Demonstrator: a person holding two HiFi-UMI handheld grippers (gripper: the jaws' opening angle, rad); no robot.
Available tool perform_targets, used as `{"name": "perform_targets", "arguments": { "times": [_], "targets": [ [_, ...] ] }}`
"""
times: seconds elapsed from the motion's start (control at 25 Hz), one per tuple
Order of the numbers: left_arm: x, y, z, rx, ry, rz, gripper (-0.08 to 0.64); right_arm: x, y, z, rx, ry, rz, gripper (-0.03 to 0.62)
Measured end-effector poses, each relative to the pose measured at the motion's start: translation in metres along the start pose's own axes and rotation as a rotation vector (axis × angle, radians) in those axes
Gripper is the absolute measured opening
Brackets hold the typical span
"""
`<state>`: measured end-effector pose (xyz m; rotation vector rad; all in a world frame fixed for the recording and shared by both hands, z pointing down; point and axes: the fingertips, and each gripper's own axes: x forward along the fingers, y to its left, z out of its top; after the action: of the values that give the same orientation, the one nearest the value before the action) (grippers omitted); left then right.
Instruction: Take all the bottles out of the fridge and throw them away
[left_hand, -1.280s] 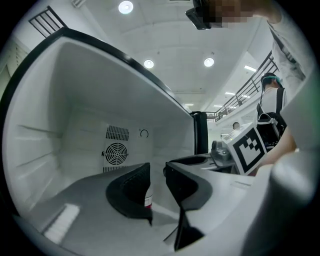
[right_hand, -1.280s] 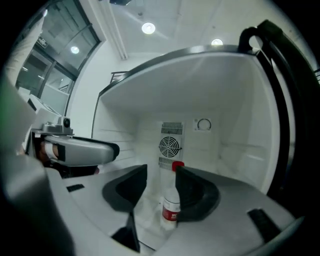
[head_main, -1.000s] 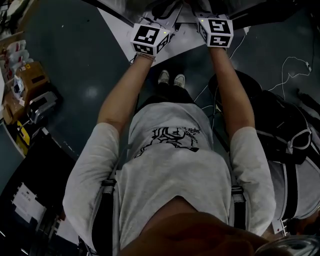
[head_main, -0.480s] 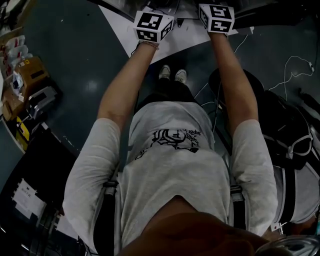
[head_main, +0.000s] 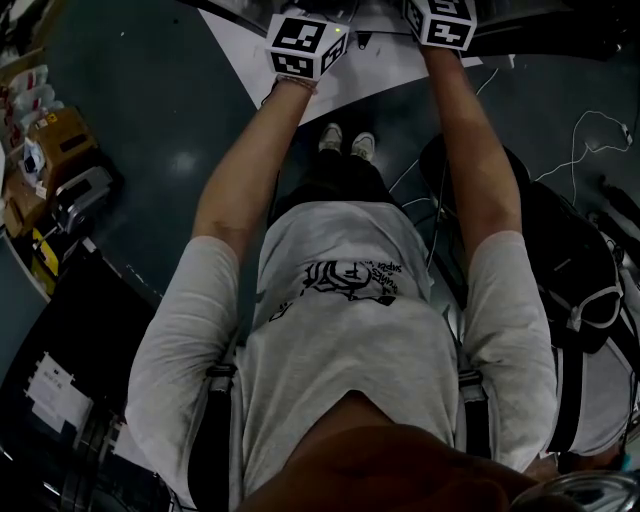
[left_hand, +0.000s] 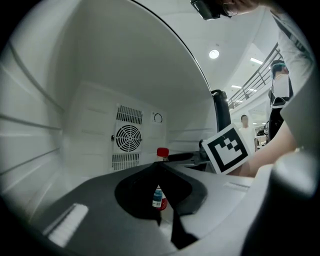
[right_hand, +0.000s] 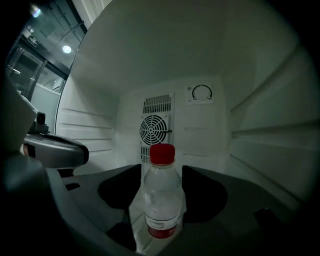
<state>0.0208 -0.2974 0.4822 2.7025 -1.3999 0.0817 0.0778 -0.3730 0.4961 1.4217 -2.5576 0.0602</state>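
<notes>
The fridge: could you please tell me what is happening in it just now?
A person reaches two handheld grippers into the white fridge. The right gripper has its jaws apart on either side of a clear plastic bottle with a red cap, standing upright on the fridge floor; no firm grip is evident. The left gripper, jaws together and empty, points toward that bottle. The bottle is not yet out.

The work is taking place in a large indoor hall serving as a test lab. Round ceiling lights (left_hand: 214, 54) are shining above an upper-floor railing (left_hand: 257, 75), and a person (left_hand: 244, 125) is standing in the open space beyond. Cables (head_main: 578, 122) are trailing over the dark floor (head_main: 150, 120), boxes (head_main: 62, 135) are sitting along its edge, and a white fridge (right_hand: 210, 130) is standing open.
</notes>
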Motion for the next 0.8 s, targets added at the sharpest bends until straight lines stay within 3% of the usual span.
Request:
{"name": "perform_targets", "arguments": {
  "times": [0.4, 0.8],
  "targets": [
    [-0.001, 0.007, -0.004, 0.005, 0.014, 0.014, 0.009, 0.008, -0.004, 0.000, -0.007, 0.001, 0.000, 0.225],
    [-0.012, 0.001, 0.009, -0.003, 0.002, 0.012, 0.009, -0.020, 0.006, 0.015, -0.012, -0.017, 0.004, 0.224]
  ]
}}
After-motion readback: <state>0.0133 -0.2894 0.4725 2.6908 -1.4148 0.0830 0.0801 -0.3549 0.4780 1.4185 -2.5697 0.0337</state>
